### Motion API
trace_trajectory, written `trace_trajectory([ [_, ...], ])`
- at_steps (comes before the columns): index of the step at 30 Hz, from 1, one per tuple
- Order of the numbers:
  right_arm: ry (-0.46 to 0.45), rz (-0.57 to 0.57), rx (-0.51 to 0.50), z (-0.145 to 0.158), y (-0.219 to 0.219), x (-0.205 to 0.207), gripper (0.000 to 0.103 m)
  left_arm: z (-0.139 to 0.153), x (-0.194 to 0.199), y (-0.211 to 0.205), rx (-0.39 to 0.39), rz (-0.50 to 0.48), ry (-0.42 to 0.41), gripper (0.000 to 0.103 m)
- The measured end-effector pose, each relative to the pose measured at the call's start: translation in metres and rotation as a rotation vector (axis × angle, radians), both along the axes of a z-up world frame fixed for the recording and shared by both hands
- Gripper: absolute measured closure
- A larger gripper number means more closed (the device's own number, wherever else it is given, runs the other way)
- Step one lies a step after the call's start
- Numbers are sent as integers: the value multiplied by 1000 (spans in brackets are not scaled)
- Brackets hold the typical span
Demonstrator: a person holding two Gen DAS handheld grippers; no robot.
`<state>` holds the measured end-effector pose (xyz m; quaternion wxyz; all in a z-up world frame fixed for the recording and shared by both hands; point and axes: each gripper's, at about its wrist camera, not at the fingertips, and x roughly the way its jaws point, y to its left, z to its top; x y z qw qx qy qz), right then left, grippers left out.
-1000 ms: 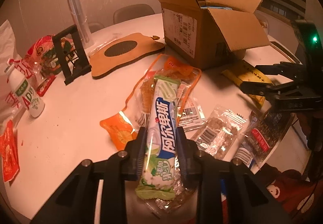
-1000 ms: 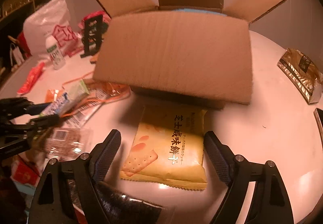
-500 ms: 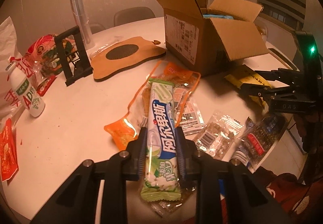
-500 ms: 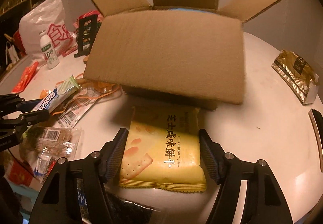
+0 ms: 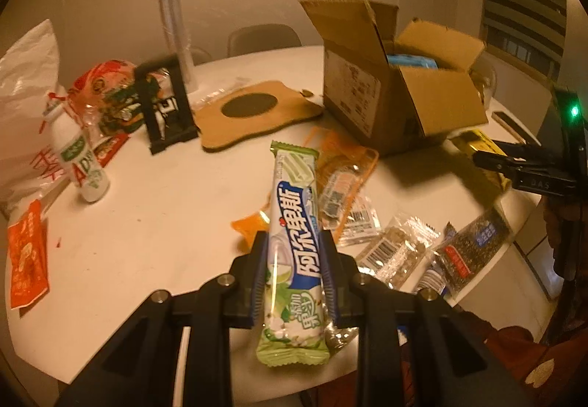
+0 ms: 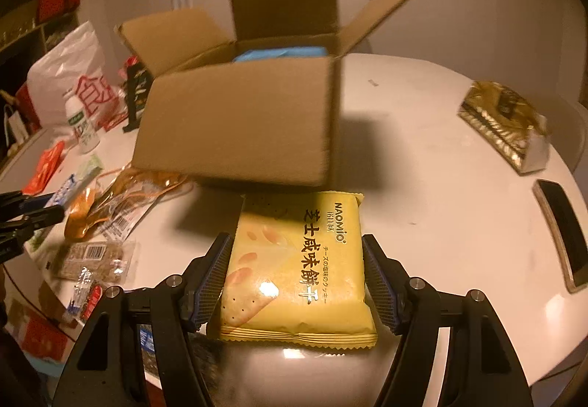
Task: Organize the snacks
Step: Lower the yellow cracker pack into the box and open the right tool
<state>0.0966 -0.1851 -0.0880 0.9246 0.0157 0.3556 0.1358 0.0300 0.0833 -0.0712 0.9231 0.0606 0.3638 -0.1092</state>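
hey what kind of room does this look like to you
Probably a home dining area or a meeting room: a round white table with grey chairs behind it, strewn with snack packets, plus an open brown cardboard box and a white plastic shopping bag.

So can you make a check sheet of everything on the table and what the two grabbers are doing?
Surface: round white table, crowded on one side.
Job's things: open cardboard box; green candy stick; yellow cracker pack; loose snack packets.
Clutter: drink bottle, black stand, gold pack, white bag.
Grippers: left gripper shut on the candy stick; right gripper around the cracker pack, having just closed in.
Cables: nothing seen.
Surroundings: chair, wall.
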Motion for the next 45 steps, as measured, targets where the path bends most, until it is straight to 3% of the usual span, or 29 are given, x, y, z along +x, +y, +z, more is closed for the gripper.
trace_trajectory([
  [10, -79, -155, 0, 24, -64, -18, 37, 59, -2, 4, -1, 11, -131, 79],
  [16, -176, -212, 0, 56, -92, -31, 37, 102, 8, -20, 4, -60, -218, 79],
  [23, -348, -149, -11, 111, -89, -34, 37, 143, 40, -73, 21, -203, -255, 79],
  [30, -419, 10, 9, 142, -54, -5, 37, 141, 98, -130, 35, -295, -164, 79],
  [38, -389, 84, 1, 142, -26, 38, 37, 103, 175, -171, 96, -274, 12, 79],
  [45, -336, 119, -2, 133, -21, 66, 37, 82, 204, -182, 115, -267, 93, 79],
])
